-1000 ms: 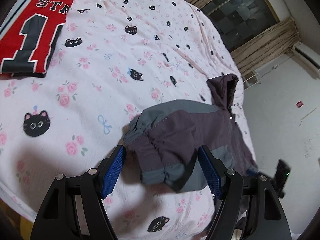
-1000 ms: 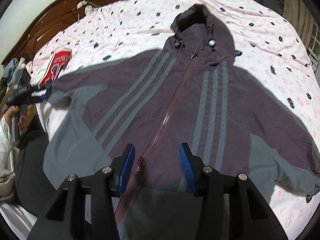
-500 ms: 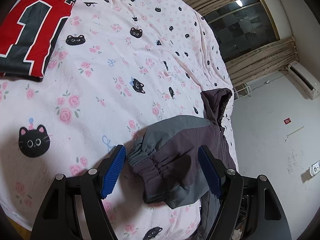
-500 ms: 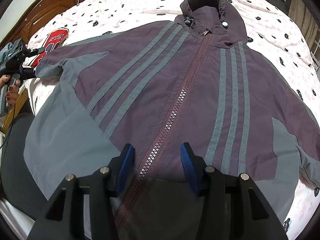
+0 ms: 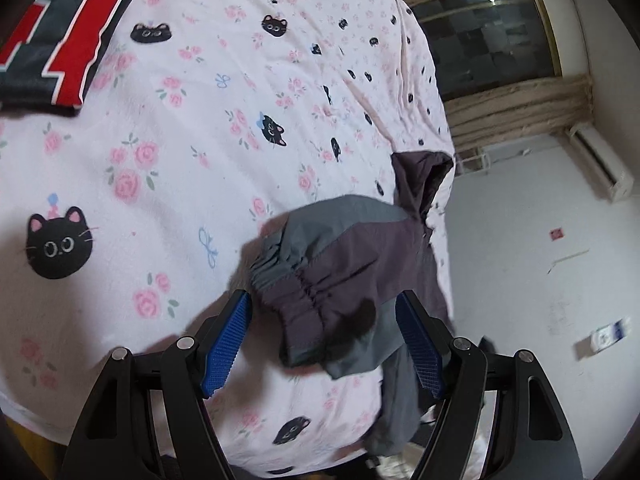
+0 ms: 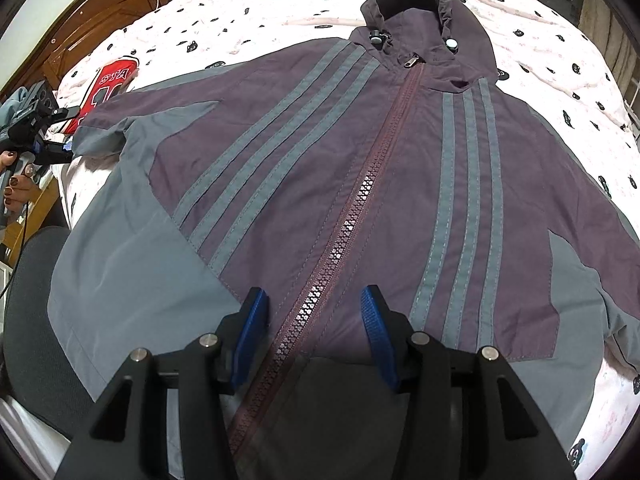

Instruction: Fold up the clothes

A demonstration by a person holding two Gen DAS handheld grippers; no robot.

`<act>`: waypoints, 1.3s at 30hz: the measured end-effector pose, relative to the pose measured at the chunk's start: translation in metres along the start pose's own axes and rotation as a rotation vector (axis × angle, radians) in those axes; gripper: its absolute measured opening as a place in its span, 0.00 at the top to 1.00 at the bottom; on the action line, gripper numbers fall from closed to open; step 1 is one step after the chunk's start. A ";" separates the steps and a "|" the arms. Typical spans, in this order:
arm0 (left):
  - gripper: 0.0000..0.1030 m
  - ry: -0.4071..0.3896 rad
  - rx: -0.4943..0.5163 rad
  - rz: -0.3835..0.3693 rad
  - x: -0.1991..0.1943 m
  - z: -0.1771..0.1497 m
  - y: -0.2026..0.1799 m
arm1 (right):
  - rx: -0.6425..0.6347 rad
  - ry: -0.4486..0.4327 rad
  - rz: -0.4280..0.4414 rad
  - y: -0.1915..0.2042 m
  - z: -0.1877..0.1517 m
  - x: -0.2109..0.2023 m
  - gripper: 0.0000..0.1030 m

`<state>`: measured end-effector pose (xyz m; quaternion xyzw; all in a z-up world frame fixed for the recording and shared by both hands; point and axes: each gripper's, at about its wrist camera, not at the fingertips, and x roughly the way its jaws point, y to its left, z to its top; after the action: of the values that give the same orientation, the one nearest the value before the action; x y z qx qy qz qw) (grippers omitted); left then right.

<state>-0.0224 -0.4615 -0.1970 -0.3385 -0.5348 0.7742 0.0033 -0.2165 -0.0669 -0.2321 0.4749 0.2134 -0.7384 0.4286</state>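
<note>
Left wrist view: my left tool [image 5: 324, 340] stands with its jaws apart, the gathered cuff [image 5: 296, 292] of the jacket [image 5: 360, 256] sleeve lying between the blue pads but touching neither. Compared with a second ago, the cuff sits closer to the tool and the red jersey [image 5: 68, 28] has slid further toward the upper left edge of the view.

Right wrist view: my right tool [image 6: 316, 328] is also apart, its jaws having just been opening slightly; the zipper [image 6: 344, 232] runs between them over the flat jacket front, with no fabric pinched. Against the earlier frame, the jacket fills more of the view. It lies spread face up on the bed [image 6: 560, 40], hood [image 6: 424, 12] farthest from the tool.
</note>
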 end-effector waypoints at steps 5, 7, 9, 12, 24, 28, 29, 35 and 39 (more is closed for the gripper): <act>0.34 -0.033 -0.048 -0.028 0.005 0.009 0.007 | 0.000 -0.001 -0.001 0.000 0.000 0.000 0.50; 0.46 -0.055 -0.039 -0.031 0.004 0.011 0.005 | 0.000 0.000 -0.002 0.000 0.000 0.000 0.50; 0.59 -0.062 -0.018 -0.019 0.003 0.012 0.003 | -0.002 0.001 -0.002 0.000 0.000 0.000 0.50; 0.70 -0.063 0.004 -0.010 0.001 0.013 0.001 | -0.004 0.001 -0.003 0.000 0.000 0.000 0.50; 0.76 -0.107 0.063 0.027 -0.012 0.017 -0.010 | 0.001 -0.023 0.020 -0.003 -0.003 0.000 0.50; 0.77 -0.176 0.138 0.110 -0.022 0.016 -0.027 | 0.002 -0.028 0.026 -0.004 -0.004 0.001 0.50; 0.77 -0.199 0.175 0.150 -0.024 0.014 -0.035 | 0.002 -0.029 0.027 -0.004 -0.005 0.001 0.50; 0.77 -0.268 0.398 0.466 -0.017 -0.002 -0.075 | 0.001 -0.032 0.029 -0.004 -0.006 0.001 0.50; 0.77 -0.257 0.406 0.555 -0.004 -0.005 -0.073 | -0.001 -0.032 0.028 -0.004 -0.006 0.001 0.50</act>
<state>-0.0431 -0.4279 -0.1358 -0.3630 -0.2543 0.8722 -0.2072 -0.2165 -0.0606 -0.2363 0.4659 0.2002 -0.7397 0.4423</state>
